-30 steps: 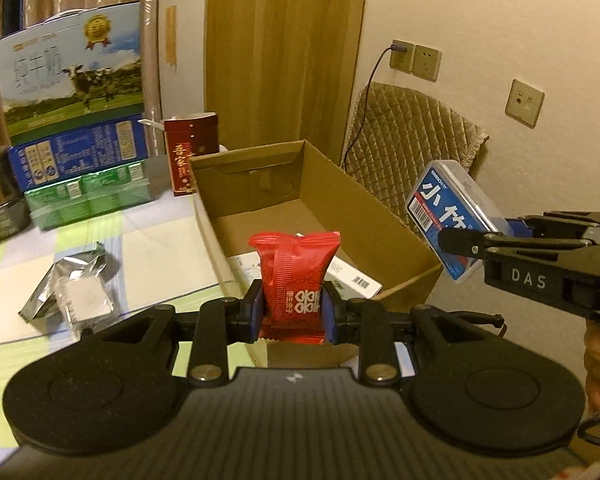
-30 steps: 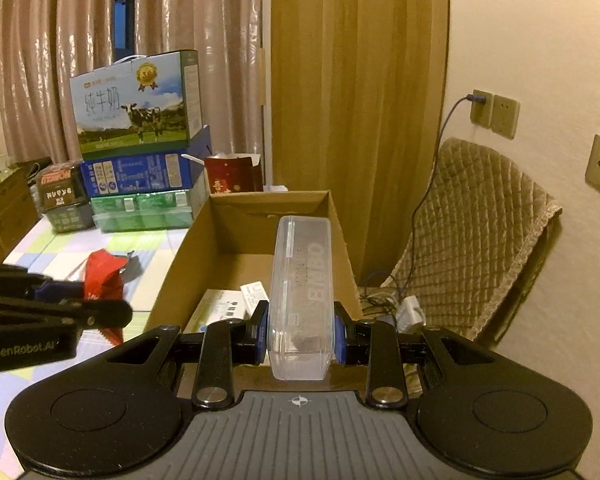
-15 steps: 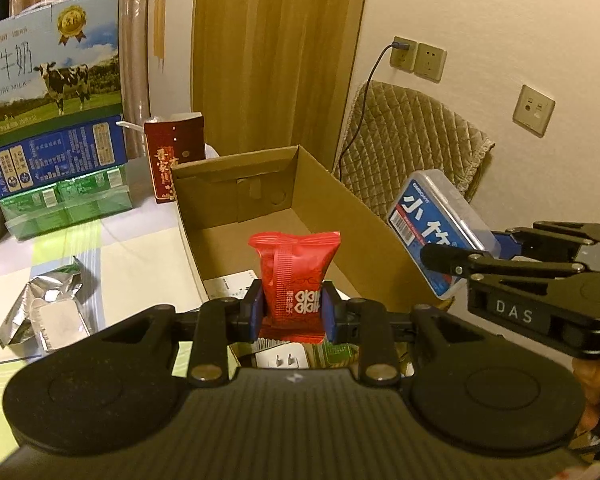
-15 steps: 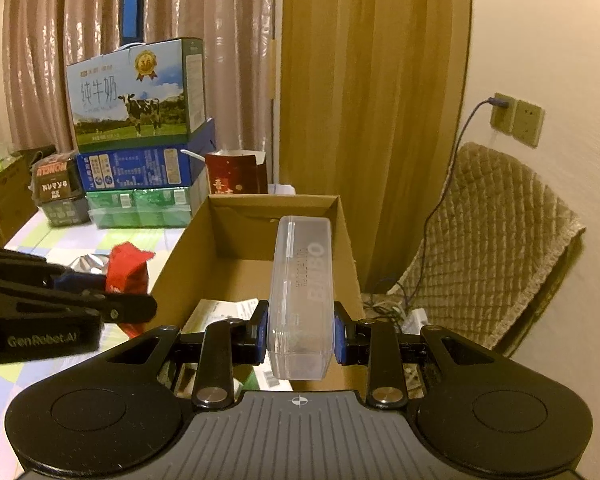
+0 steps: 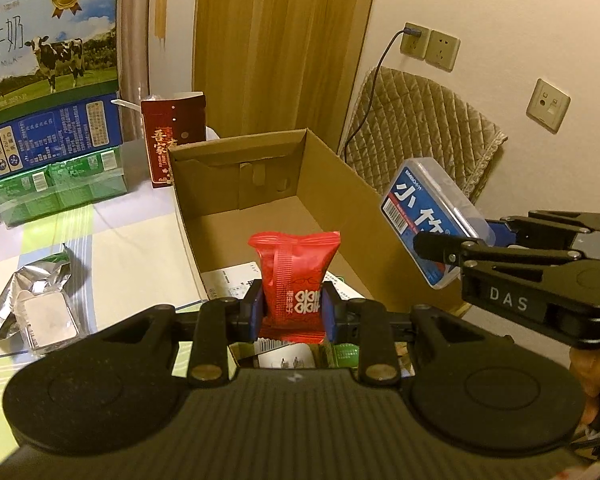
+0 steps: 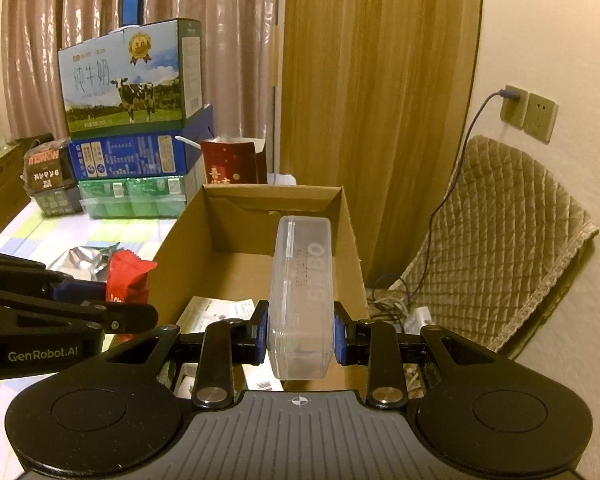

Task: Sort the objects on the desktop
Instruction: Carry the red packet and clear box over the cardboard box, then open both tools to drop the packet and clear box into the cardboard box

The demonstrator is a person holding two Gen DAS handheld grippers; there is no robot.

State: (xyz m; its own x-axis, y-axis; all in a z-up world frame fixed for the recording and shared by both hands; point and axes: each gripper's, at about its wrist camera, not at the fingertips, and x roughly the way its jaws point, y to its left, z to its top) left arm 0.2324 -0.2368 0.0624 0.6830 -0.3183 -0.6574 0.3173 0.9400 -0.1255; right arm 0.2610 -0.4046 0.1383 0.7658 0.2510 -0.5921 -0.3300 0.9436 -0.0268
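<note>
I am pinching a light, crinkly red snack packet (image 5: pixel 296 272) by its lower half in my left gripper (image 5: pixel 291 307) and clamping a stiff, slick plastic case (image 6: pixel 302 300) across its sides in my right gripper (image 6: pixel 300 336), both over the cardboard box (image 5: pixel 340 184).

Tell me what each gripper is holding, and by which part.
Left gripper pinches the red snack packet by its lower end. Right gripper clamps the clear plastic case across its near end, by its sides.

Red snack packet (image 5: pixel 296 276) – upright, lower centre of left wrist view, pinched at its base. Clear plastic case (image 6: pixel 300 300) w/ blue label – centre of right wrist view, over open cardboard box (image 6: pixel 352 240).
</note>
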